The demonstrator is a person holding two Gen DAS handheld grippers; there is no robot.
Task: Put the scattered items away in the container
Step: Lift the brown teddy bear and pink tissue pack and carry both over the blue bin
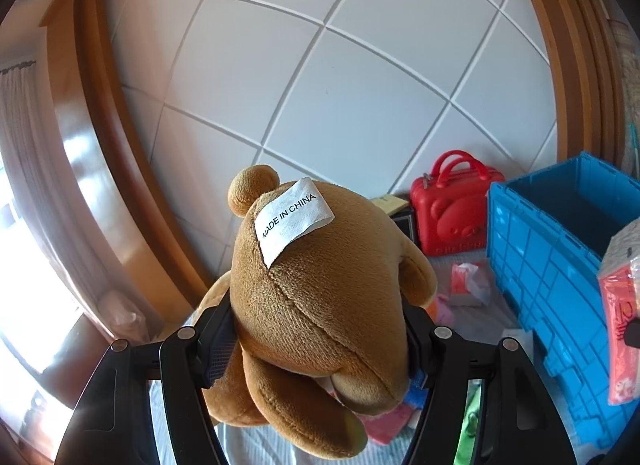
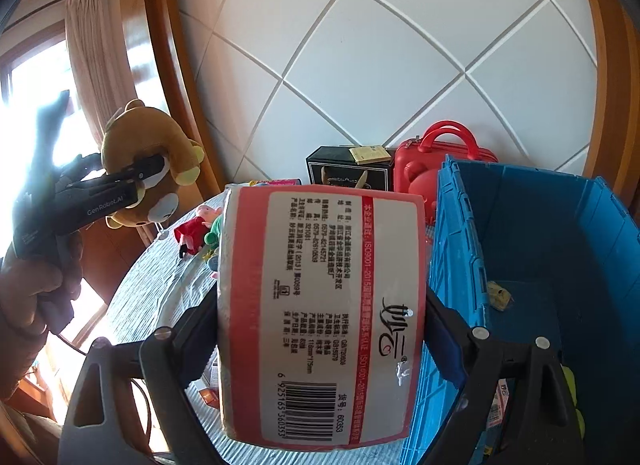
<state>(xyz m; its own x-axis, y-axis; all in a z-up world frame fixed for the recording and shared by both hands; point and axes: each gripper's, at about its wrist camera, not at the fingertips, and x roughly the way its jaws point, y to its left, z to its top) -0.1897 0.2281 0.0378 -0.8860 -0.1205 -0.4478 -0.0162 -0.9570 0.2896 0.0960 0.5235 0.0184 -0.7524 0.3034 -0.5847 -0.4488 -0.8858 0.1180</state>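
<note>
My left gripper [image 1: 320,345] is shut on a brown teddy bear [image 1: 316,285] with a white "MADE IN CHINA" tag, held up above the bed. It also shows in the right wrist view [image 2: 148,169], at the left. My right gripper [image 2: 324,329] is shut on a red and white tissue pack [image 2: 320,313], held just left of the blue crate [image 2: 560,249]. The crate [image 1: 540,265] is open; a small yellowish item [image 2: 498,295] lies on its floor. The tissue pack also shows at the right edge of the left wrist view [image 1: 620,317].
A red bear-face case [image 2: 432,169] and a black box [image 2: 348,173] stand behind the crate by the white tiled wall. Small plush toys [image 2: 200,229] and packets [image 1: 468,281] lie on the striped bed cover [image 2: 152,289]. A wooden frame and a curtain are at the left.
</note>
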